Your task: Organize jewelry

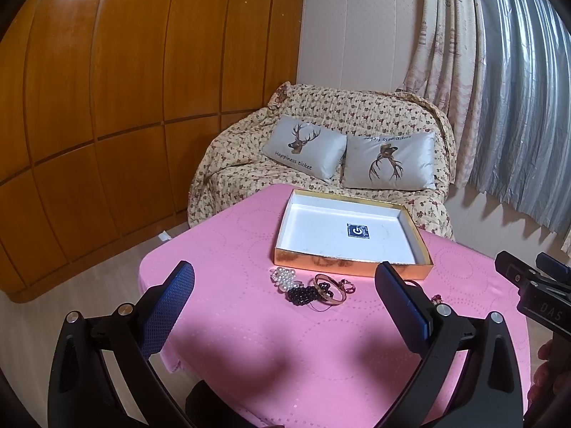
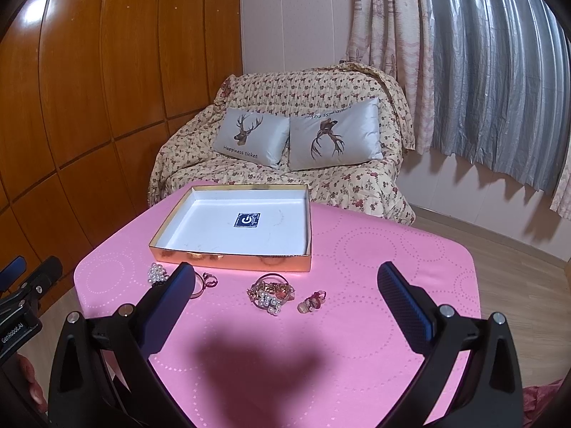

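The table (image 2: 357,321) in its pink cloth fills my view, and the gold-sided box (image 2: 232,262) sits toward its far edge, white inside and bare except for a printed sticker. Nothing is in it yet. The jewelry lies in front of the box's near wall: a pearl cluster (image 1: 283,278), dark beads (image 1: 303,294) and a gold bangle (image 1: 330,290) to the left side, a tangle of chain and pearls (image 2: 271,292) and a pink ring (image 2: 314,301) further right. That tangle is the worry (chains snag, so one pinch could drag neighbours off the table's edge, and rings may roll). My left gripper (image 1: 285,306) hovers wide above the bead pile, holding nothing; my right gripper (image 2: 285,306) hangs equally wide over the tangle, empty too.
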Motion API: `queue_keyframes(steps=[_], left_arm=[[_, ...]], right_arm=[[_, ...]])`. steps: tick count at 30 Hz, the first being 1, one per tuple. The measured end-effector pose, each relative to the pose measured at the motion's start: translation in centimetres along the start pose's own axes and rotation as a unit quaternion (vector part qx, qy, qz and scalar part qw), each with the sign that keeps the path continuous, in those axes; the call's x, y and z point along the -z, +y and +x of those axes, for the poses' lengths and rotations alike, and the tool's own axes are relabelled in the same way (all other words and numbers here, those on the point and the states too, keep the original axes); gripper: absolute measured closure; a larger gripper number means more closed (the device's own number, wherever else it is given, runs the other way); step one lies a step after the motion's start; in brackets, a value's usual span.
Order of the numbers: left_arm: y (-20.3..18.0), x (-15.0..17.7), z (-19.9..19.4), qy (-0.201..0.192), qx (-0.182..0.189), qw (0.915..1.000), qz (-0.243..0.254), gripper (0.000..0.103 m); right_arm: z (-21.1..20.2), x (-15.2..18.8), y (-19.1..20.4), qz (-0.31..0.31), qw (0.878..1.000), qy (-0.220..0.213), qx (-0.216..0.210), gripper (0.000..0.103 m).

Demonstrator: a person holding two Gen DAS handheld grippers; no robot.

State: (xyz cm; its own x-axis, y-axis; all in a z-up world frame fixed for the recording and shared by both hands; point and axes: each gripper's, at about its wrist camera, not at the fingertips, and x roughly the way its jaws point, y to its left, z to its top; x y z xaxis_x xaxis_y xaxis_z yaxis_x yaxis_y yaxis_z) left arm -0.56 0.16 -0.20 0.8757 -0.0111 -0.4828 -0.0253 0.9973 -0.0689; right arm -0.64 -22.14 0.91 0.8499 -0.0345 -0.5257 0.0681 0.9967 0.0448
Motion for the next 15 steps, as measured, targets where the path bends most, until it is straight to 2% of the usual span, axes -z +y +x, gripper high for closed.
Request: queue_keyframes(steps=[15], left_arm=[[-0.06, -0.14, -0.03, -0.004, 0.001, 1.0, 0.0, 0.005]], right_arm=[[-0.22, 0.06, -0.1, -0.001, 1.0, -0.011, 0.0, 0.103]])
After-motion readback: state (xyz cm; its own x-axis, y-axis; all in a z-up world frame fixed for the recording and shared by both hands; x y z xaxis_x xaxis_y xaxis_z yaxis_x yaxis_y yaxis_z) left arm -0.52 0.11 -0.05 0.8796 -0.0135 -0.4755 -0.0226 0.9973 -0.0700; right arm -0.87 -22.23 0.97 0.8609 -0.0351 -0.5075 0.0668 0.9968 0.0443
